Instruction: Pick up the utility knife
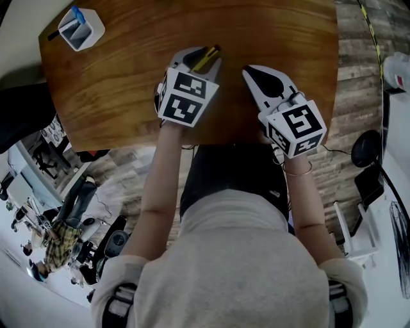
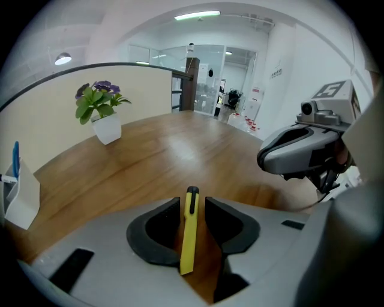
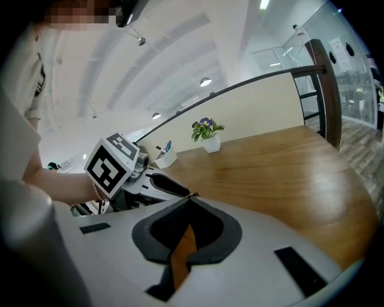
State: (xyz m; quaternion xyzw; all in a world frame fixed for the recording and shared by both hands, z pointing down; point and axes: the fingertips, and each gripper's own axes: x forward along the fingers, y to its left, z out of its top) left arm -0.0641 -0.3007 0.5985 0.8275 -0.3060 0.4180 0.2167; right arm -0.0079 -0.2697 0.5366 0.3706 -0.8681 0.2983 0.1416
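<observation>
On table (image 1: pixel 115 77), utility knife (image 2: pixel 189 231) lies between parted jaws of left gripper (image 2: pixel 192 202) — right gripper (image 3: pixel 188 199) closed, flowerpot (image 2: pixel 108 129) beyond

Bright, even indoor light comes from long white ceiling strip lamps (image 2: pixel 197 15), leaving a pale sheen on the brown wooden counter (image 2: pixel 180 147). Every view bulges fisheye-fashion, with black vignetted corners; the head view is darker, its edges smeared and soft.
</observation>
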